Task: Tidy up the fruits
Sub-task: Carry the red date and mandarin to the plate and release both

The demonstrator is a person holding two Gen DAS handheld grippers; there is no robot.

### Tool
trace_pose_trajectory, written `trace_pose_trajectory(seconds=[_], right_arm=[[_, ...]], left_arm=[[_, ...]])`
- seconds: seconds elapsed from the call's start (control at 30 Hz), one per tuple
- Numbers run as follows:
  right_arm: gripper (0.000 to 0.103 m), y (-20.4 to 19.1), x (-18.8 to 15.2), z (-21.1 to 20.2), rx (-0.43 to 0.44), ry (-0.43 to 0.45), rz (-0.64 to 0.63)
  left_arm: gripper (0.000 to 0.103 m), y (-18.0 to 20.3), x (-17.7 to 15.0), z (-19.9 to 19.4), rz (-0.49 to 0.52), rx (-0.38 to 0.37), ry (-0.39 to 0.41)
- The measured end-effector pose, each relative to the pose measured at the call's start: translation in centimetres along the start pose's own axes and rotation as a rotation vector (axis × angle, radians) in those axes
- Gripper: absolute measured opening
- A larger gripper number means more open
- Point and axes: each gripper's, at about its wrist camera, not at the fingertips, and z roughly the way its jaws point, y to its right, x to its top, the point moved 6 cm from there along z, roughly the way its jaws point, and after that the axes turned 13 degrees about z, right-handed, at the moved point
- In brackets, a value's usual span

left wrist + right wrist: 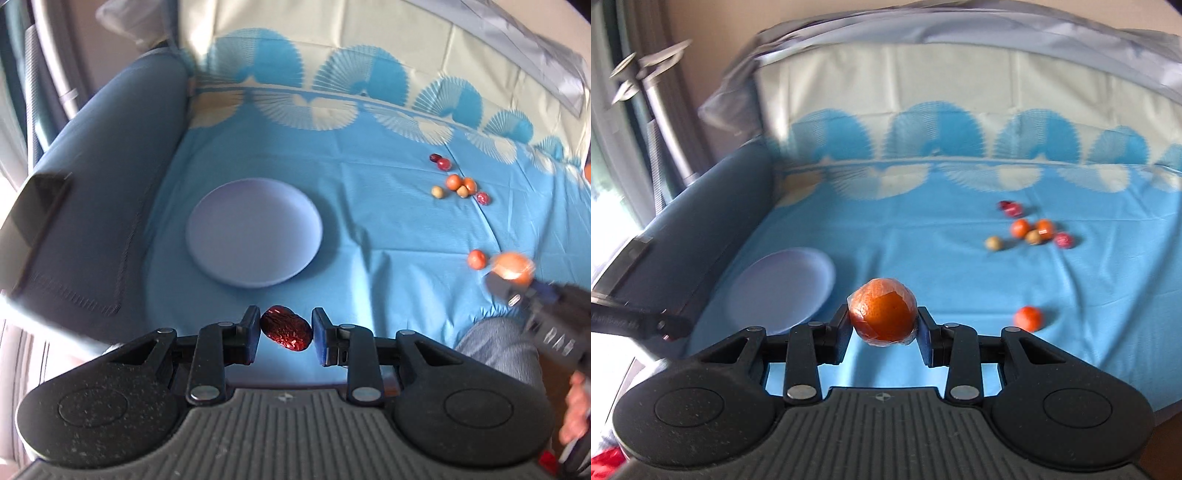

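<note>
Your left gripper (285, 332) clamps a wrinkled red date (284, 328) short of the plate (254, 232); your right gripper (882, 325) grips a plastic-wrapped orange (882, 309). No legible writing.

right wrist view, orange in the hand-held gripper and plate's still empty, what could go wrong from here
The wrapped orange sits at the very tips of the right hand-held gripper; slick film could let it slip out before the plate.

The red date in the left hand-held gripper looks pinched off-centre and may twist free.

Both head for one shallow plate, so round fruit could roll off onto the blue cloth.
</note>
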Motion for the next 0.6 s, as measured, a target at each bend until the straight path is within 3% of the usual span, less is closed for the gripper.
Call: trace_pose_trajectory(seconds=[0.23, 0.37, 0.6], right_arm=[[0.038, -7.7, -5.5, -1.0, 0.054, -0.106, -0.142], [0.038, -9.5, -5.5, -1.9, 0.043, -0.076, -0.219], [0.038, -9.3, -4.8, -2.3, 0.013, -0.067, -0.26]], left_arm=[[0.033, -2.8, -3.6, -3.1, -0.058, 0.012, 0.056], [0.033, -3.8, -4.2, -4.0, -0.085, 0.001, 0.09], [0.033, -5.4, -3.2, -3.5, -0.104, -0.024, 0.109]])
